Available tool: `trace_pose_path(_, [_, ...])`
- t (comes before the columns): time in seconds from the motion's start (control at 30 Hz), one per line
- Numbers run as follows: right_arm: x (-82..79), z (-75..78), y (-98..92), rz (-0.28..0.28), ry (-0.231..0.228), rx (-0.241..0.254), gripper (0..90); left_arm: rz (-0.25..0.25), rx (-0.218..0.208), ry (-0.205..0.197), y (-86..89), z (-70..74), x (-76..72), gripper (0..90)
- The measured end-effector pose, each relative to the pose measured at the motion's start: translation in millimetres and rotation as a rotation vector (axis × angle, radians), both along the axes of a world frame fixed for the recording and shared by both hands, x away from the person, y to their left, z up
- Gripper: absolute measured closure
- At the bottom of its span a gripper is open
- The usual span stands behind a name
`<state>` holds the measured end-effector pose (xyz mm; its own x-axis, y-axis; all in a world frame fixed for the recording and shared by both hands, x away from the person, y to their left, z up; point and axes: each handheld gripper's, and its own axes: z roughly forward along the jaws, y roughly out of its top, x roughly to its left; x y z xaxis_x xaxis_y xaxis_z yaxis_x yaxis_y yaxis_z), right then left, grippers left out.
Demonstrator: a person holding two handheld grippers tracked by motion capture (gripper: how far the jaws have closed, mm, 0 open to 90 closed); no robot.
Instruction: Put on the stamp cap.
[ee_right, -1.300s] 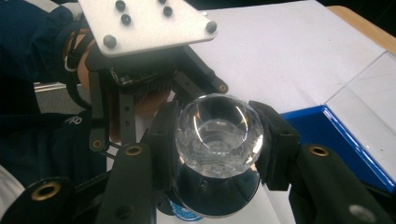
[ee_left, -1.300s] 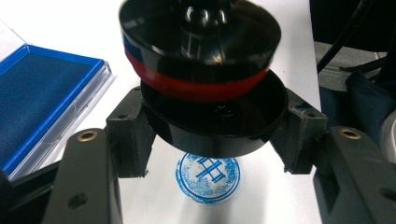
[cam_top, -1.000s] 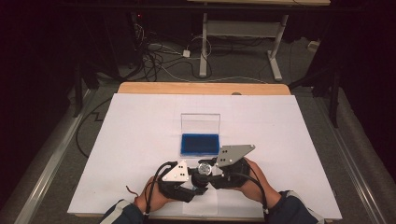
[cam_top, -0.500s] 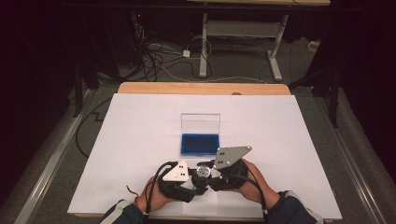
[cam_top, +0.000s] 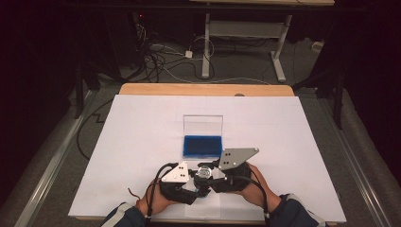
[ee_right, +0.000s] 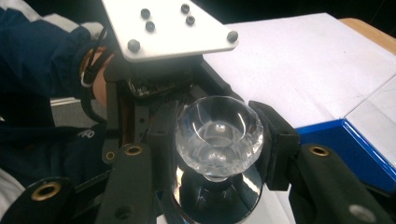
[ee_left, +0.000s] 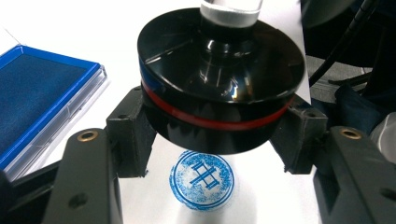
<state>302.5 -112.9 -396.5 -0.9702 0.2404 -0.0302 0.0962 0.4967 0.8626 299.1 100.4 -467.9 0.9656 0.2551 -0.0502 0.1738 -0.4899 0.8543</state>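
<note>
Near the front edge of the white sheet (cam_top: pixel 142 142) we see both hands brought close together, forearms entering from below. The left gripper (ee_left: pixel 210 144) is clamped on the black disc base of a round stamp (ee_left: pixel 217 84) — its pads press the rim on either side. The right gripper (ee_right: pixel 219 140) is clamped on the stamp's clear faceted knob (ee_right: pixel 217 135). The stamp is black with a thin red band, held upright and lifted clear of the paper. Directly beneath it we find a round blue imprint (ee_left: pixel 203 179) with a crossed emblem. Just behind, toward the sheet's middle, lies the blue ink pad (cam_top: pixel 202 146), its clear lid standing open.
</note>
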Motion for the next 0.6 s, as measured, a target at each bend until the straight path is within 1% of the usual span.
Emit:
trace_pose_path(0.03, [0.0, -0.3, 0.6, 0.003, -0.001, -0.006, 57.0, 0.000, -0.003, 0.000, 0.1, 0.1, 0.0, 36.5])
trace_pose_path(0.1, [0.0, -1.3, 0.8, 0.000, 0.001, -0.001, 57.0, 0.001, -0.001, -0.004, 0.4, 0.4, -0.3, 36.4])
trace_pose_path(0.17, [-0.1, -1.7, 0.9, 0.002, 0.001, -0.002, 57.0, -0.002, -0.006, 0.000, 0.7, 0.4, -0.3, 36.4])
trace_pose_path(0.3, [-0.1, -1.6, 0.4, 0.008, -0.001, -0.011, 57.0, 0.001, 0.002, -0.004, 0.3, 0.4, -0.7, 36.4])
trace_pose_path(0.37, [-0.3, -1.7, 0.4, 0.012, -0.007, -0.023, 57.0, 0.005, 0.008, -0.008, 0.1, 0.4, -1.0, 36.4])
trace_pose_path(0.5, [0.2, -2.8, 0.0, 0.011, 0.000, -0.023, 57.0, 0.006, 0.016, -0.006, -0.3, -0.3, -0.7, 36.5])
trace_pose_path(0.6, [0.8, -3.2, 0.1, 0.009, 0.002, -0.033, 57.0, 0.012, 0.026, -0.010, -0.7, -0.5, -0.9, 36.5])
